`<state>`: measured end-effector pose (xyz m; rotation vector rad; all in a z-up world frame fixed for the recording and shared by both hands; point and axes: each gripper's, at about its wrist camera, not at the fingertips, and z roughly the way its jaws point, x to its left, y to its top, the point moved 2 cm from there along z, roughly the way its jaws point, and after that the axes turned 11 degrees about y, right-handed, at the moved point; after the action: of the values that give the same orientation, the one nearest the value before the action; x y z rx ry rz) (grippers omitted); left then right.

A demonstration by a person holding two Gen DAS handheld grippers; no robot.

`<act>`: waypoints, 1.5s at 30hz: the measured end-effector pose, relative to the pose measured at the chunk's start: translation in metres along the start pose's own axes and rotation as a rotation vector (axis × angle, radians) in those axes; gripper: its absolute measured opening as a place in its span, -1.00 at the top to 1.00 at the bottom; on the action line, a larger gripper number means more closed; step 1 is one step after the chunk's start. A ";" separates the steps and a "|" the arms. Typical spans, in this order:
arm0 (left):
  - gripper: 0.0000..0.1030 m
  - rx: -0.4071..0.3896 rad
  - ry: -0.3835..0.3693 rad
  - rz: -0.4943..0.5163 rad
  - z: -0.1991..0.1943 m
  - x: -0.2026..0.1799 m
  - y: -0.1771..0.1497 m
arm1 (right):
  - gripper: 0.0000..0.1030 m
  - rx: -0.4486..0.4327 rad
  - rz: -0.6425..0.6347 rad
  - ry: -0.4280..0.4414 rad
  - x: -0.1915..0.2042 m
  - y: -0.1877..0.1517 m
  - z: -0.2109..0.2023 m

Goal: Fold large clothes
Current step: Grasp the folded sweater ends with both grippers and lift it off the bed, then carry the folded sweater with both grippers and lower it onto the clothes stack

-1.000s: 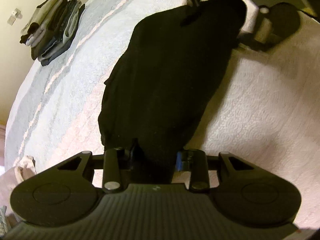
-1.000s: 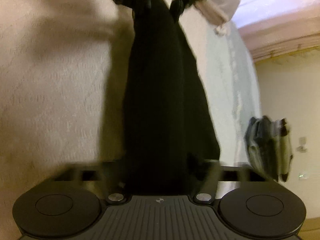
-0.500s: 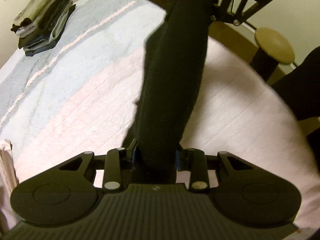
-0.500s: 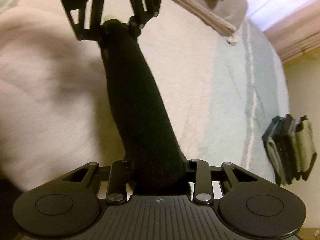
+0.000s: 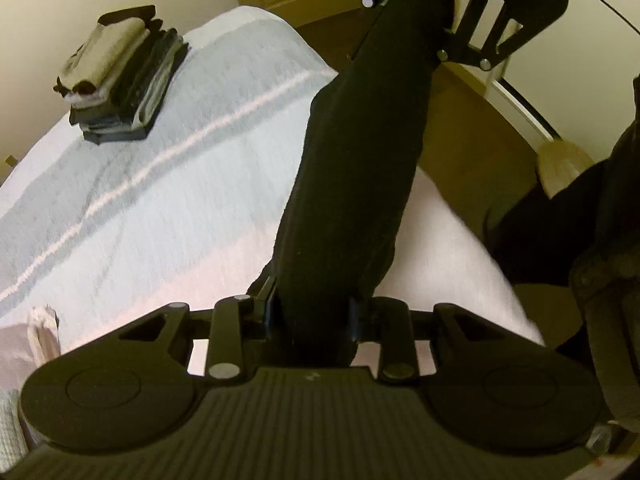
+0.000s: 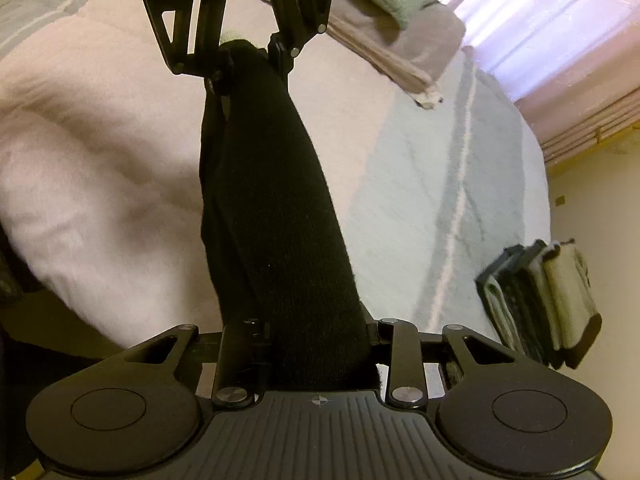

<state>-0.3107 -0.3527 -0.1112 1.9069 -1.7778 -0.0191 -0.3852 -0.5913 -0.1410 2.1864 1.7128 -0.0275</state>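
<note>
A black garment [image 5: 356, 168] hangs stretched in the air between both grippers, above the bed. My left gripper [image 5: 314, 312] is shut on its near end; the right gripper [image 5: 420, 8] clamps the far end at the top of the left wrist view. In the right wrist view the same black garment [image 6: 280, 200] runs from my right gripper [image 6: 316, 340], shut on it, up to the left gripper [image 6: 244, 54]. The cloth is bunched into a thick band, and its lower part is hidden behind it.
A stack of folded clothes [image 5: 120, 76] [image 6: 540, 304] sits at the bed's far corner. The bedspread [image 5: 140, 184] is pale pink with a blue-grey striped band. A pillow and folded cloths [image 6: 400, 28] lie near the head. A person's dark clothing [image 5: 580, 220] fills the right edge.
The garment went from lying spread on the bed to lifted clear and pulled taut between the two grippers. Both grippers rose and swung toward the bed's edge.
</note>
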 end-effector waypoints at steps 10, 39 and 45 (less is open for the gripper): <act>0.46 0.000 -0.013 -0.021 0.034 0.006 0.144 | 0.43 -0.008 -0.023 -0.005 -0.098 -0.109 -0.052; 0.47 -0.104 0.498 -0.144 0.151 0.415 0.432 | 0.43 -0.240 -0.176 -0.376 -0.629 -0.141 -0.103; 0.47 -0.107 0.734 -0.100 0.242 0.432 0.440 | 0.40 -0.379 -0.256 -0.538 -0.688 -0.170 -0.019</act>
<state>-0.7449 -0.8409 -0.0054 1.6257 -1.1580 0.4780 -0.7308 -1.1954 -0.0073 1.5040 1.5181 -0.3023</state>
